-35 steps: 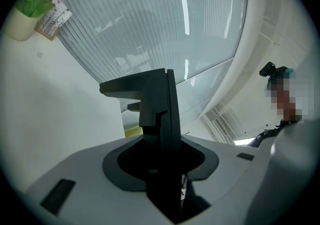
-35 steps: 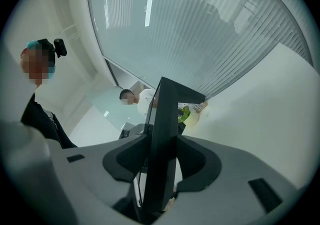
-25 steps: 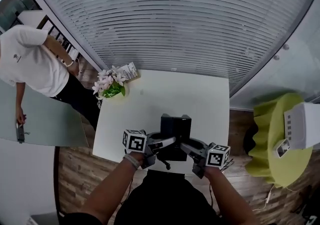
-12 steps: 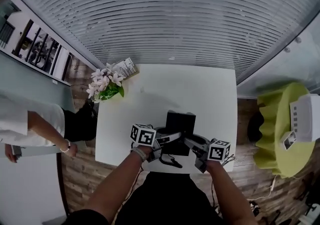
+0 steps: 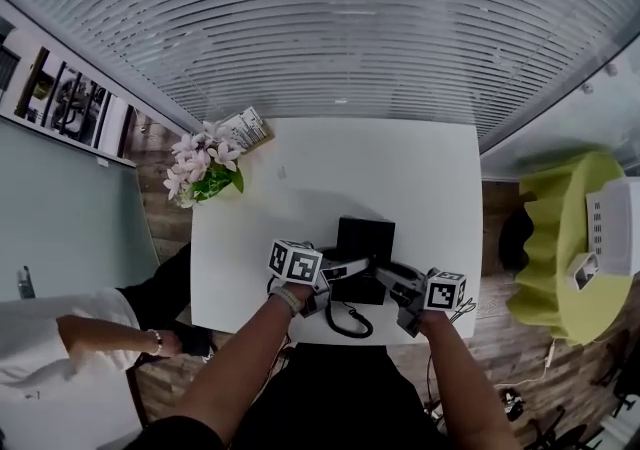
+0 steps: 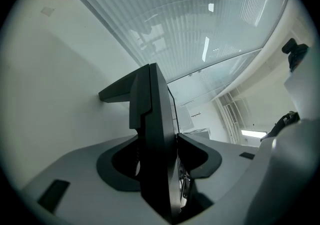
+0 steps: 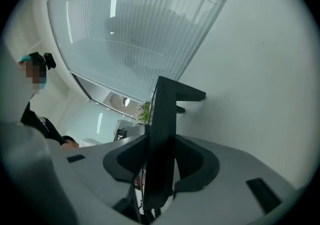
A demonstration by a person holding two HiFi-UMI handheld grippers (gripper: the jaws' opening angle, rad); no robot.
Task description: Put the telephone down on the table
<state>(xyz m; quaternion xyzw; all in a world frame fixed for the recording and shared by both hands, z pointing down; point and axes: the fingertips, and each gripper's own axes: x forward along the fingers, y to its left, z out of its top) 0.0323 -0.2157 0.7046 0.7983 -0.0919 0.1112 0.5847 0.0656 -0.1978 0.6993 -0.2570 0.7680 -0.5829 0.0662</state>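
White surface (image 5: 290, 208) with the black telephone (image 5: 366, 240) standing near its front edge, its foot apparently resting on it. Left gripper (image 5: 347, 267): its fingers (image 6: 200, 155) have just been opening and flank one side of the telephone loosely, with a sliver of gap showing. Right gripper (image 5: 386, 275): its fingers (image 7: 197, 161) clamp the opposite side. The coiled cord (image 5: 347, 323) loops beside the front edge.

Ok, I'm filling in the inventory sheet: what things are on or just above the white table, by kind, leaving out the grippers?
Black telephone: 1
Flower bunch: 1
Printed leaflet stack: 1
Total: 3
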